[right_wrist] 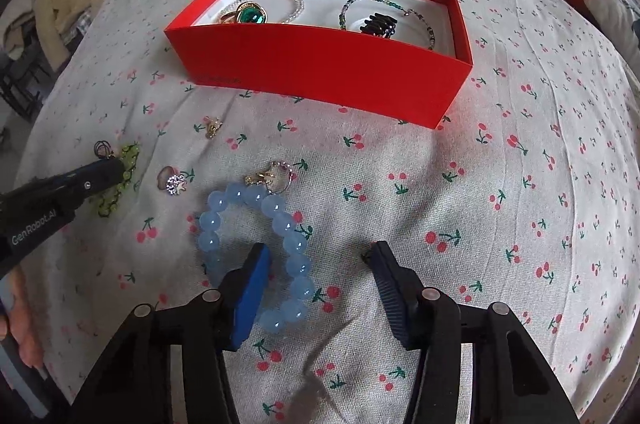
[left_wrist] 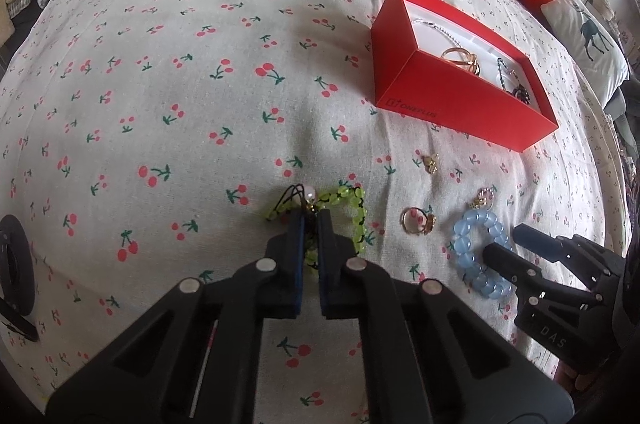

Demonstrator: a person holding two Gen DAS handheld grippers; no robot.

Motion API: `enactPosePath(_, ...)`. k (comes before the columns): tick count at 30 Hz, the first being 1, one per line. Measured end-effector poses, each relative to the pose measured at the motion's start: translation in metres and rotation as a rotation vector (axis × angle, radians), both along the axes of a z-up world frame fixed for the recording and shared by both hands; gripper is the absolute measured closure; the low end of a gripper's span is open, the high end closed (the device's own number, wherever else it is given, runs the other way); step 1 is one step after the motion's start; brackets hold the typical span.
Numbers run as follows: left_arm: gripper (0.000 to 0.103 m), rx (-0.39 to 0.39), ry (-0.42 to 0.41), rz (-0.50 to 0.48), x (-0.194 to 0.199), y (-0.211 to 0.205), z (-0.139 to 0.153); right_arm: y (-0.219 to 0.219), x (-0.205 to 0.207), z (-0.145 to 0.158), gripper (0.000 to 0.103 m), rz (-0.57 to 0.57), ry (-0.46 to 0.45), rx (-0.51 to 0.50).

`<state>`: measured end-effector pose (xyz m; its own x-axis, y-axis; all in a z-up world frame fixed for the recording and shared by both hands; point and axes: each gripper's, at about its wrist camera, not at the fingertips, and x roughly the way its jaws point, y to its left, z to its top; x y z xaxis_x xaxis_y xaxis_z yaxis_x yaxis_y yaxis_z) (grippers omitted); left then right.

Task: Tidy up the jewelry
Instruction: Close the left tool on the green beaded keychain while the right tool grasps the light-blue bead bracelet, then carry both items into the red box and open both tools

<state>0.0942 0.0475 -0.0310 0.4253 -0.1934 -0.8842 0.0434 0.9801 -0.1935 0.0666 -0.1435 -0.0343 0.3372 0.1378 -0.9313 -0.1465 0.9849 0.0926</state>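
Left wrist view | left gripper (left_wrist: pixel 310 220) is clamped on green bead bracelet (left_wrist: pixel 352 207), 6 o'clock | right gripper (right_wrist: pixel 316 260) is held half-wide astride blue bead bracelet (right_wrist: pixel 280 220) | red box (left_wrist: pixel 460 103) is seen at 2 o'clock on bed (left_wrist: pixel 180 103)

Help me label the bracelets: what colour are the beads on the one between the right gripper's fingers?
Translucent light blue bracelet, clearest in the right wrist view.

left hand-held gripper (left_wrist: pixel 310 220) clamped nearly closed, right hand-held gripper (right_wrist: pixel 320 258) jaws parted, both angled downward.
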Motion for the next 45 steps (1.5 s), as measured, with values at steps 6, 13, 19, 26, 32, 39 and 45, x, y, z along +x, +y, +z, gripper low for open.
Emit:
enactPosePath(6, 0.097, -0.083, 0.041, 0.019, 0.001, 0.007, 0.000, -0.013, 0.009, 0.002, 0.091, -0.043, 0.048, 0.113)
enactPosePath(13, 0.097, -0.210, 0.086, 0.029, 0.000, 0.010, 0.010, -0.032, 0.012, 0.011, 0.091, -0.114, 0.123, 0.278)
enactPosePath(19, 0.097, -0.258, 0.032, 0.017, -0.004, 0.010, 0.037, -0.031, 0.003, 0.045, 0.091, -0.107, 0.063, 0.334)
enactPosePath(26, 0.097, -0.281, -0.009, -0.011, -0.002, 0.001, 0.060, -0.042, -0.003, 0.081, 0.091, -0.104, -0.008, 0.389)
enactPosePath(32, 0.097, -0.278, -0.049, -0.052, 0.002, -0.015, 0.082, -0.060, 0.003, 0.105, 0.091, -0.151, -0.076, 0.435)
enactPosePath(39, 0.097, -0.289, -0.107, -0.101, 0.028, -0.047, 0.111, -0.086, 0.013, 0.122, 0.091, -0.218, -0.123, 0.502)
enactPosePath(45, 0.097, -0.297, -0.093, -0.137, 0.057, -0.073, 0.100, -0.101, 0.029, 0.120, 0.091, -0.272, -0.127, 0.547)
